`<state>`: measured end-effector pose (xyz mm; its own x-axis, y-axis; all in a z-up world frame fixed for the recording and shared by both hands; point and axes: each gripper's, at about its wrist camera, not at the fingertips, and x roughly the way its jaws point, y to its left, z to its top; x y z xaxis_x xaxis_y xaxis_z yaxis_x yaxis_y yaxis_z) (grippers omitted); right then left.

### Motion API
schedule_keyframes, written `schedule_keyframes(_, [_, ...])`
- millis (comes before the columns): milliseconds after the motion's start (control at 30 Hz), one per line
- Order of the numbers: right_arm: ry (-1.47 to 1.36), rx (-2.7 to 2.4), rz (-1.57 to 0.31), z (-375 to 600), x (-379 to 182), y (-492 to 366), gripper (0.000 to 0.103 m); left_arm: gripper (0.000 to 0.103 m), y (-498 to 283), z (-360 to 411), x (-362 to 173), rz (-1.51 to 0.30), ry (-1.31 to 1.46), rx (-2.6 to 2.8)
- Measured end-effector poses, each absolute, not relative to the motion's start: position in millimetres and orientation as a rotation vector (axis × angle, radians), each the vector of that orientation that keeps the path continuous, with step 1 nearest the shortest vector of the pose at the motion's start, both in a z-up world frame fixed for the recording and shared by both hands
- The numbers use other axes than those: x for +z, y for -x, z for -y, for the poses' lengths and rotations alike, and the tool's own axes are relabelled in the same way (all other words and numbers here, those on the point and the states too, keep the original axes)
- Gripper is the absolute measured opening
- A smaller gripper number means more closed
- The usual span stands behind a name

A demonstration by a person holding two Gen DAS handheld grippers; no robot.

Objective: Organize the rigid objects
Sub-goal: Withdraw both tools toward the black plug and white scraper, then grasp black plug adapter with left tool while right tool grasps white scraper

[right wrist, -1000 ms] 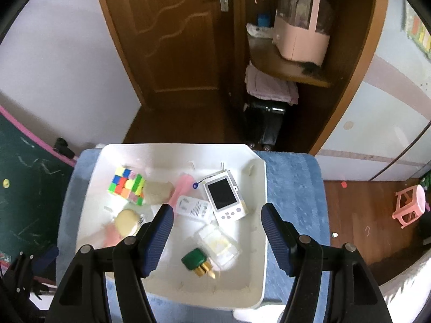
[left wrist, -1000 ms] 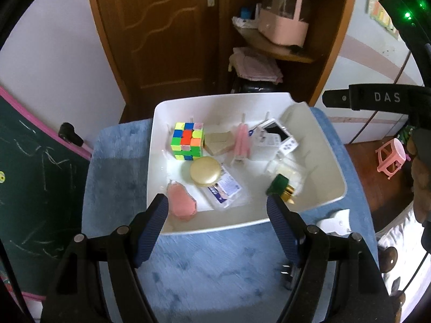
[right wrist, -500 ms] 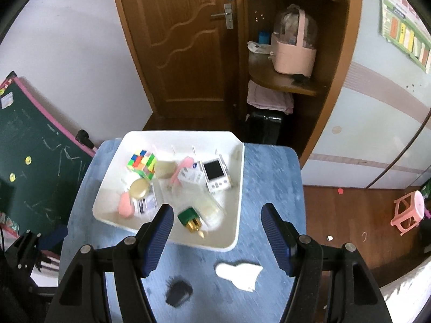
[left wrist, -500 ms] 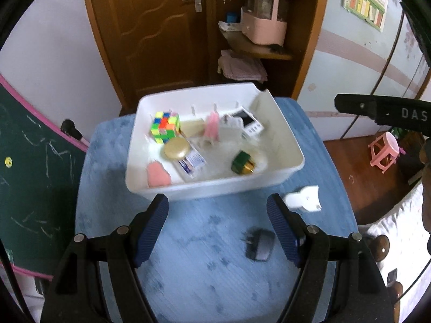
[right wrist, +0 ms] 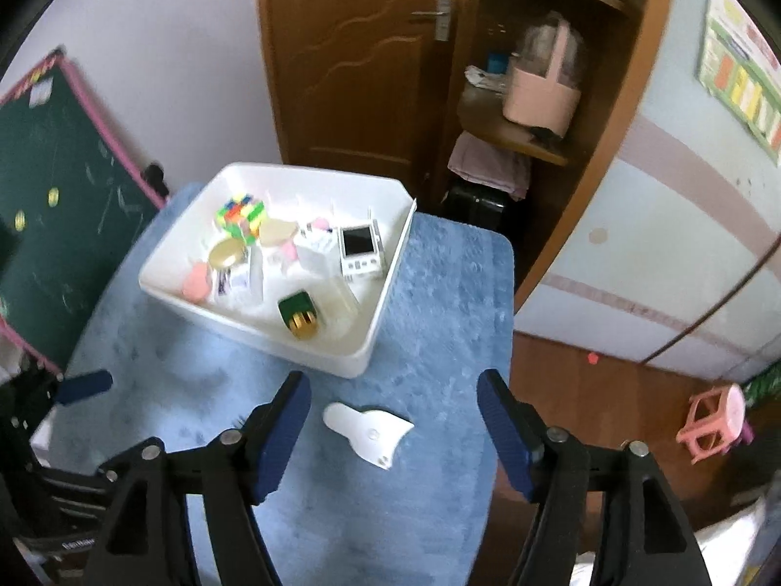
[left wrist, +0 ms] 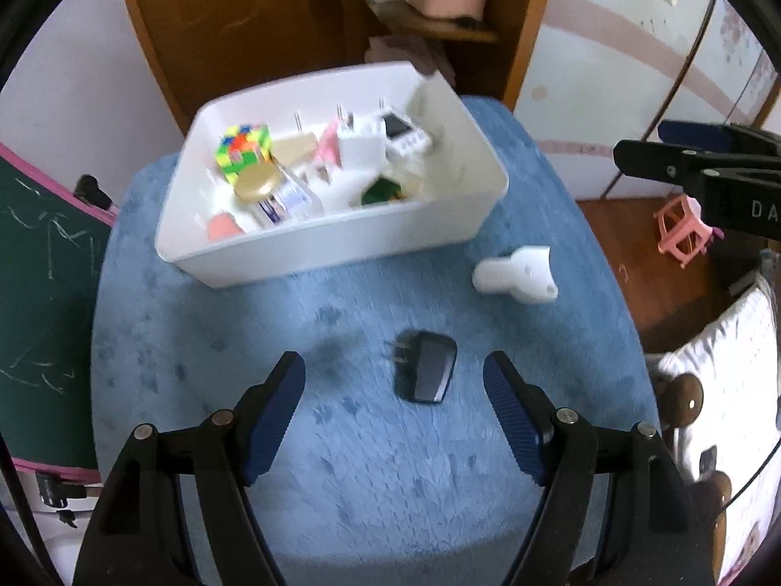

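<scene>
Left wrist view
Left gripper [left wrist: 394,378]: jaws spread, empty, aimed down at black plug adapter [left wrist: 425,366] lying between the finger lines on blue mat [left wrist: 195,342].
White bin [left wrist: 341,239]: farther back, already holding cube, gold lid, green item, small device.
White scraper [left wrist: 520,273]: loose on mat, right of bin, near its front corner.
Risk: prongs pointing toward the bin; a flat-sided pinch likely to slip or skid the adapter over the plush.

Right wrist view
Right gripper [right wrist: 393,415]: jaws opening, nothing pinched, white scraper [right wrist: 371,427] between them.
Risk: thin, flat, wedge-shaped; pads likely to ride over it or push it toward the mat edge.
</scene>
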<state>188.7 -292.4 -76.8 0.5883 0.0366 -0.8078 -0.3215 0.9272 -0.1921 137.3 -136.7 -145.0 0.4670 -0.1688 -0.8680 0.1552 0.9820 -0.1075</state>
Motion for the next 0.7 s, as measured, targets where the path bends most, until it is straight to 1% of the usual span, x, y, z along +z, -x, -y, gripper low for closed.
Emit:
schedule_keyframes(367, [0.527, 0.297, -0.987, 294.4, -142.6, -190.3, 0.075, 0.078, -150.0, 139.0, -200.4, -1.151, 0.026, -0.272])
schedule_keyframes(500, [0.589, 0.354, -1.009, 292.1, -167.2, -193.8, 0.075, 0.078, -154.7, 134.3, -216.1, -1.186, 0.106, -0.243])
schedule_keyframes(700, [0.766, 0.48, -1.043, 284.1, -206.9, -204.2, 0.075, 0.078, -154.5, 132.6, -229.4, -1.206, 0.23, -0.169])
